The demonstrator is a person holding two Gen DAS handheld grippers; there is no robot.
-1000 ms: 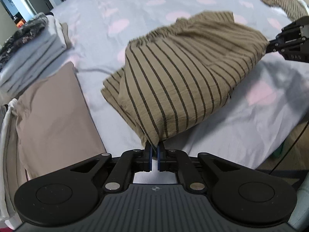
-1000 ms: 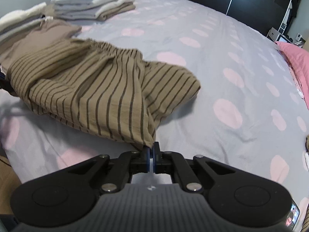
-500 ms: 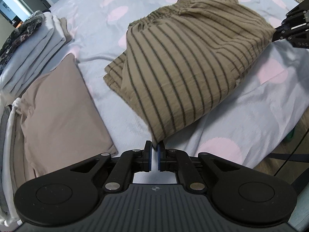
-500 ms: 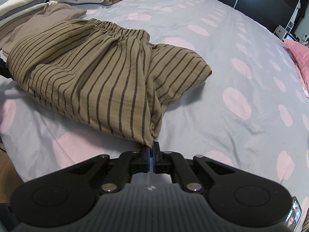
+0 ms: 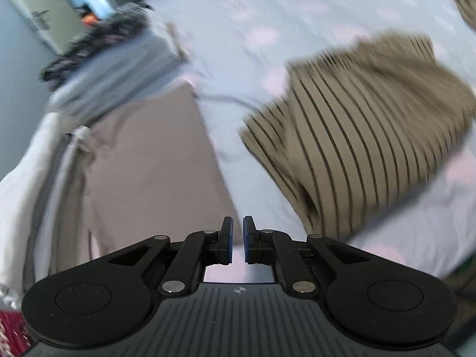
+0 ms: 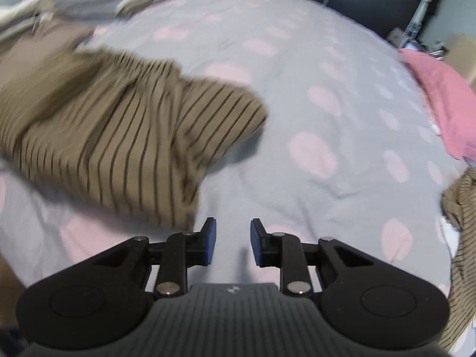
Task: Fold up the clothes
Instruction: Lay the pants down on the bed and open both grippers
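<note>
A folded tan garment with dark stripes (image 5: 357,142) lies on the grey bedspread with pink dots (image 5: 282,23); it also shows in the right wrist view (image 6: 119,136). My left gripper (image 5: 237,238) is slightly open and empty, to the left of the garment's near corner. My right gripper (image 6: 233,244) is open and empty, just right of the garment's near corner. Both views are motion-blurred.
A folded beige garment (image 5: 148,172) lies left of the striped one, with a stack of folded grey and white clothes (image 5: 113,71) behind it. A second striped garment (image 6: 464,238) lies at the right edge. A pink cloth (image 6: 443,95) lies far right.
Both grippers have let go of the striped garment's corners and opened. The garment now lies folded on the bed. Both grippers have swung away from it.
</note>
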